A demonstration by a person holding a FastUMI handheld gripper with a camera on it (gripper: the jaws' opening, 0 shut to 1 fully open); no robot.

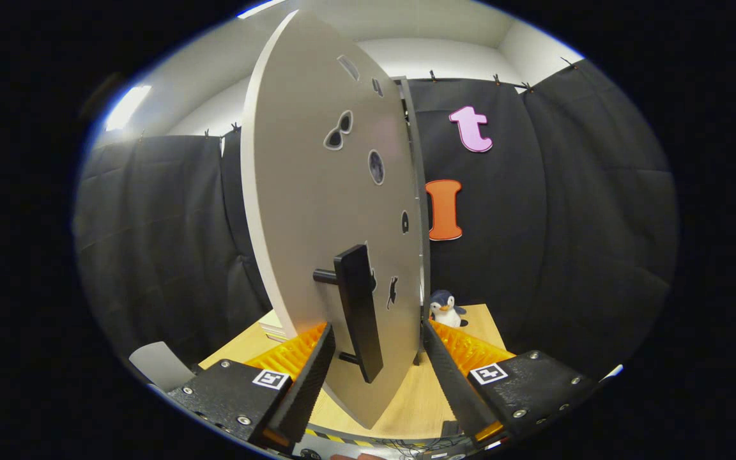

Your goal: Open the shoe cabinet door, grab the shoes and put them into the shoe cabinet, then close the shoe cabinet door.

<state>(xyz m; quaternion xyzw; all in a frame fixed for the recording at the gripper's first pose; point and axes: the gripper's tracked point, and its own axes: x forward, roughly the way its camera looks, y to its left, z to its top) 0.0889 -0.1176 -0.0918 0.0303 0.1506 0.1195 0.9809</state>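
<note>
Gripper view — door: the cabinet door (317,211) stands edge-on, filling the centre of the frame.
Handle: handle (358,313), long axis vertical, lower centre — between the fingers.
Tongs: tongs (374,358) open (touching nothing).

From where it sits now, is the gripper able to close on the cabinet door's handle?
Probably yes. The gripper is open, its fingers either side of the black handle on the cabinet door, with nothing between them and it.
</note>
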